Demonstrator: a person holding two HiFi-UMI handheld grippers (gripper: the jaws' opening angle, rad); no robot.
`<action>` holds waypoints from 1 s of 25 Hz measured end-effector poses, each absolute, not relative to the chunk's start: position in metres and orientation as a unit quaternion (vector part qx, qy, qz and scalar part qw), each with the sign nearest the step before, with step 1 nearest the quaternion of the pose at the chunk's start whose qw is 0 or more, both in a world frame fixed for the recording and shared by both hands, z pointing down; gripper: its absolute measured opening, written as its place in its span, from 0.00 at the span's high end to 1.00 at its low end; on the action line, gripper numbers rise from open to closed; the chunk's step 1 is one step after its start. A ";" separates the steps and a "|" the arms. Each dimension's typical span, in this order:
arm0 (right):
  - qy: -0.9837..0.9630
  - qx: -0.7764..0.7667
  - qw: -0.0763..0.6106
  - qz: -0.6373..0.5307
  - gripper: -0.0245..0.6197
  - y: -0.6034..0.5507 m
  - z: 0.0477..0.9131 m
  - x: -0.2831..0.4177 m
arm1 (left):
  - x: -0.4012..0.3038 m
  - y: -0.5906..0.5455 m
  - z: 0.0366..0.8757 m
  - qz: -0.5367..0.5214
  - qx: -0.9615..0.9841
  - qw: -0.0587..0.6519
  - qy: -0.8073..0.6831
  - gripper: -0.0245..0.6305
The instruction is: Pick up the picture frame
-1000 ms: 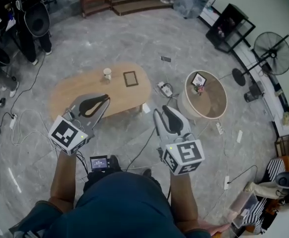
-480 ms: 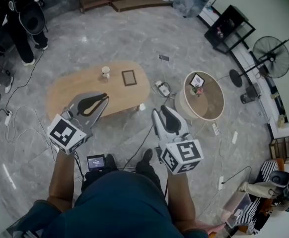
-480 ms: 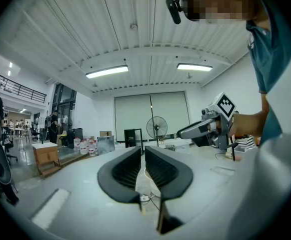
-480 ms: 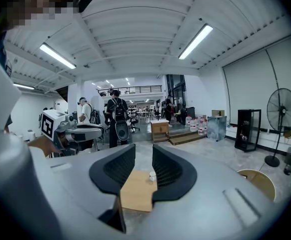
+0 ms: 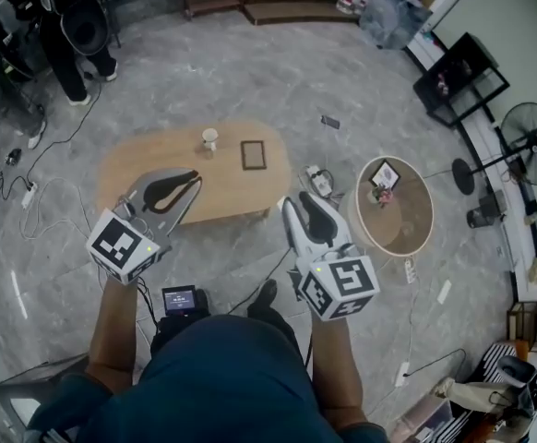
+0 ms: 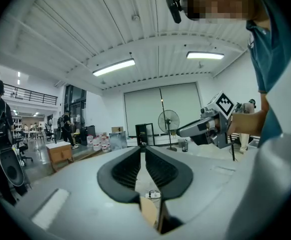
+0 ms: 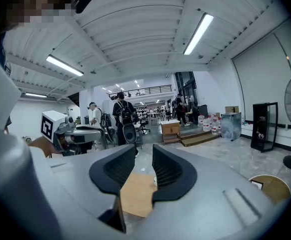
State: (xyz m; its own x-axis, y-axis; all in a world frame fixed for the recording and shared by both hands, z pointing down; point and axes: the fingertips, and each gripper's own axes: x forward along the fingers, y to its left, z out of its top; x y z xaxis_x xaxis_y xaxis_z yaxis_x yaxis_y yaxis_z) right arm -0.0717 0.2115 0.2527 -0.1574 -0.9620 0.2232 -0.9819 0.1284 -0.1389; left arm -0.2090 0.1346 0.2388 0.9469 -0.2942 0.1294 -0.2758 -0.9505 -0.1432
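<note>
The left gripper (image 5: 197,180) has its jaws all but together, having just been opening by a hair, with nothing between them. The right gripper (image 5: 298,203) stands spread and empty. Both hang at the table's (image 5: 149,160) near edge. The picture frame (image 5: 253,154) lies flat towards the table's right end, ahead and between them, its long side pointing away from the person. Neither gripper view shows it.

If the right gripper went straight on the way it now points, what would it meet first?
Probably the wooden table: its top shows between the open jaws of the right gripper, a little below them. Depth is unclear.
</note>
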 end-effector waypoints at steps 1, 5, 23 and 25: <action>-0.756 0.641 0.038 0.127 0.78 0.207 0.253 -0.061 | -0.199 0.132 0.239 -0.078 -0.983 0.063 0.152 0.92; -0.775 0.617 0.032 0.131 0.78 0.193 0.257 -0.011 | -0.153 0.130 0.240 -0.086 -0.978 0.059 0.179 0.92; -0.810 0.567 0.023 0.152 0.78 0.148 0.268 0.089 | -0.059 0.108 0.249 -0.123 -0.965 0.047 0.228 0.90; -0.806 0.570 0.023 0.158 0.78 0.138 0.274 0.091 | -0.055 0.096 0.253 -0.124 -0.966 0.045 0.222 0.90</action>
State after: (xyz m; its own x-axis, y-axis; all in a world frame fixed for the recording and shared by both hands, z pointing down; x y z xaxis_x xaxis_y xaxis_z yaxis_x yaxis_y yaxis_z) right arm 0.0906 0.1377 0.2735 -0.3498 -0.9114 0.2166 -0.9259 0.3010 -0.2284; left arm -0.0551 0.0961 0.2531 0.8708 -0.4393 0.2206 -0.4169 -0.8978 -0.1423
